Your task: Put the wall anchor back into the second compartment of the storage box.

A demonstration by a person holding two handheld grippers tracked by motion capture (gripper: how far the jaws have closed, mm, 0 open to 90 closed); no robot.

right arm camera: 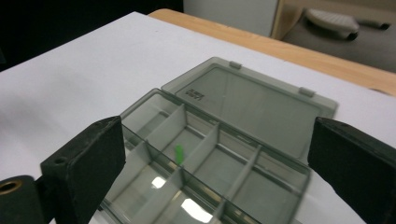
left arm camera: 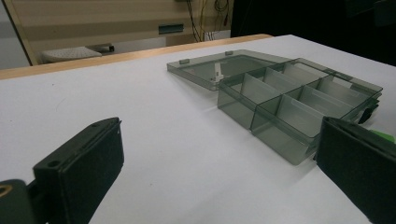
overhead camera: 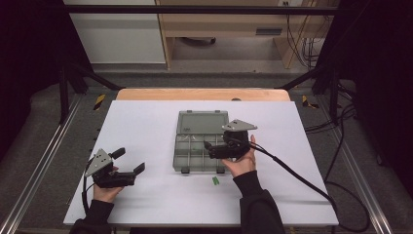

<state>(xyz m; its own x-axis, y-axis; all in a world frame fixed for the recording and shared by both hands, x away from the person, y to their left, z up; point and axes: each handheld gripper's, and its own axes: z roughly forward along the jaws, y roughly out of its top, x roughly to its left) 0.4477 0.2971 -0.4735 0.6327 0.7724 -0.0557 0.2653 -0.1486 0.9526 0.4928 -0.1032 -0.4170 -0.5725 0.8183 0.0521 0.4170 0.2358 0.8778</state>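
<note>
A smoky clear organizer box lies at the table's middle, its lid folded flat behind it. My right gripper hovers over the box's right side, jaws pointing left and open, nothing between them. In the right gripper view a small green piece sits in a middle compartment of the box, below the open gripper. Two small green pieces lie on the table just in front of the box. My left gripper rests low at the front left, open and empty, aimed at the box.
A white sheet covers the table, with a wooden edge at the back. The right gripper's cable trails off the table's right side. Metal rails run along both sides.
</note>
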